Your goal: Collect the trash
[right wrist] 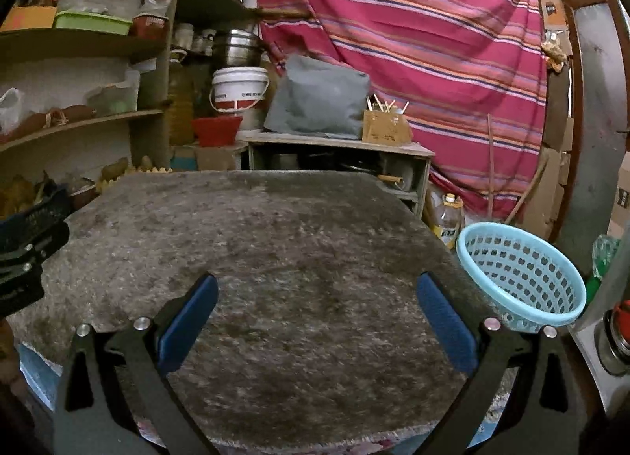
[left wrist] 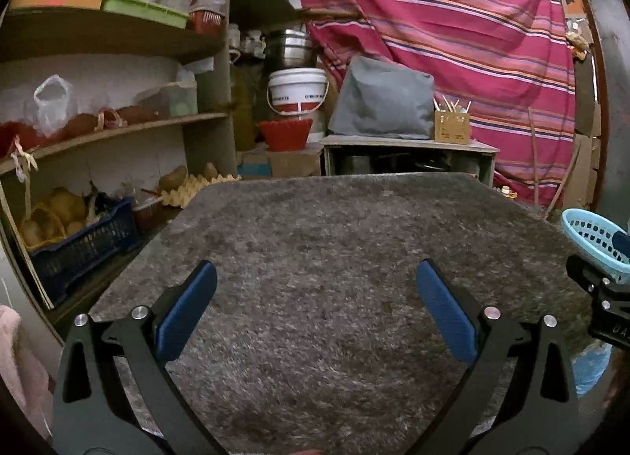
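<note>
Left gripper (left wrist: 315, 297): jaws spread wide, empty, over grey shaggy worktop (left wrist: 315, 226). Right gripper (right wrist: 317, 309): jaws likewise released, empty. Light-blue perforated basket (right wrist: 519, 274): tilted at worktop's right edge. Trash: none discernible.

Your light blue perforated basket (right wrist: 523, 274): plastic, round, tilted with mouth facing up and toward you, hanging off right edge of grey shaggy mat (right wrist: 275, 258); inside looks empty; no trash seen on mat
</note>
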The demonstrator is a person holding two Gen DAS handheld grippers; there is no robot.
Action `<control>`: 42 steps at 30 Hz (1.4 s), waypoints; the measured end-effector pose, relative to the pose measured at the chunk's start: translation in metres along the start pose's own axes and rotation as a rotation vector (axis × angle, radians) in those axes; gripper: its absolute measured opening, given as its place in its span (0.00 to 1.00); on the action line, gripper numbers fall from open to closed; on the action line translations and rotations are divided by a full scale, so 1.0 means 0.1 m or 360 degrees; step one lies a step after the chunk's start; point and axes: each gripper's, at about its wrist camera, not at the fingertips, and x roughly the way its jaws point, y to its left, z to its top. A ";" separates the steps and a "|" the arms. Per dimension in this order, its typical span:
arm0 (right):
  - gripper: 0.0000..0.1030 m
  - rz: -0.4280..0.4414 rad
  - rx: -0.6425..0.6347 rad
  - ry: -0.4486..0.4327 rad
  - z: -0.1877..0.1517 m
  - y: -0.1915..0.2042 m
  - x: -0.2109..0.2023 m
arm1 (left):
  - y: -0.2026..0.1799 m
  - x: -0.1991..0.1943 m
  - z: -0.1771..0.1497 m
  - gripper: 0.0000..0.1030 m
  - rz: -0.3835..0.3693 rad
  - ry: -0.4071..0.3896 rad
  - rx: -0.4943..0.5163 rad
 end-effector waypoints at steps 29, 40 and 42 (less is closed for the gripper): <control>0.96 0.0034 0.0075 -0.0008 0.01 -0.08 0.13 | -0.16 0.11 -0.04 0.95 -0.0032 -0.0003 0.0077; 0.96 0.0039 0.0086 -0.0028 0.03 -0.08 0.13 | -0.17 0.13 -0.04 0.95 -0.0031 -0.0024 0.0093; 0.96 0.0039 0.0085 -0.0033 0.04 -0.08 0.14 | -0.17 0.12 -0.04 0.95 -0.0030 -0.0029 0.0093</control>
